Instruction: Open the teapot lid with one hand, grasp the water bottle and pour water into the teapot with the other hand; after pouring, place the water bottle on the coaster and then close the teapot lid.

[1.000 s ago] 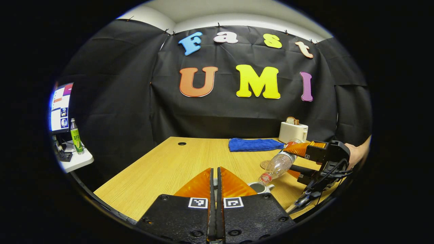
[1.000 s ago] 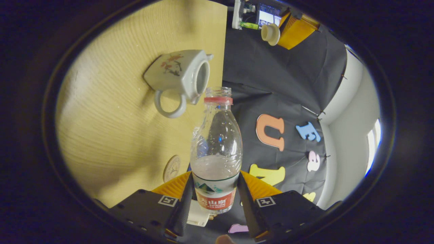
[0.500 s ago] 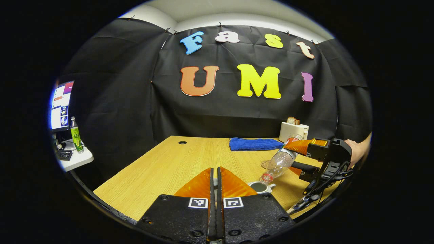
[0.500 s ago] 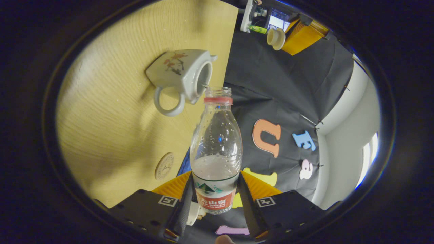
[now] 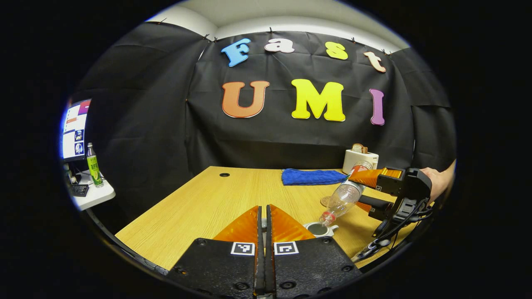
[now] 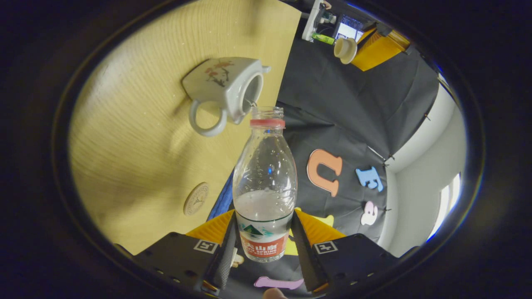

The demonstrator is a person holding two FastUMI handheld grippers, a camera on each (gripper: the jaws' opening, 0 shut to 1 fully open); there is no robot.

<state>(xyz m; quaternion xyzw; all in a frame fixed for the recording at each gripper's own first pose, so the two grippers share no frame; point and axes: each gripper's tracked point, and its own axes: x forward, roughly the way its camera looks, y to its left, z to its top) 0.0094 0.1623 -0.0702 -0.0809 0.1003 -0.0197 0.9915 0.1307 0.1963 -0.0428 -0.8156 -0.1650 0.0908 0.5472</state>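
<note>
My right gripper (image 6: 264, 232) is shut on a clear water bottle (image 6: 266, 182) with a red neck ring and no cap. The bottle is tilted, its mouth just beside the open top of the white flowered teapot (image 6: 220, 89). In the left gripper view the bottle (image 5: 343, 199) slants mouth-down over the teapot (image 5: 319, 229), with the right gripper (image 5: 355, 193) and a hand (image 5: 434, 185) behind it. My left gripper (image 5: 262, 220) is shut; the right gripper view shows the left gripper (image 6: 353, 47) holding the white teapot lid (image 6: 343, 48) in the air. A round coaster (image 6: 196, 199) lies on the wooden table (image 5: 208, 203).
A blue cloth (image 5: 312, 176) and a white toaster (image 5: 360, 160) with bread sit at the table's far edge. Off the table to the left is a small side table with a green bottle (image 5: 94, 168) and a monitor (image 5: 75, 131).
The right gripper has tipped the bottle further and brought its mouth closer to the teapot's opening. The left gripper has stayed where it was, still shut.
</note>
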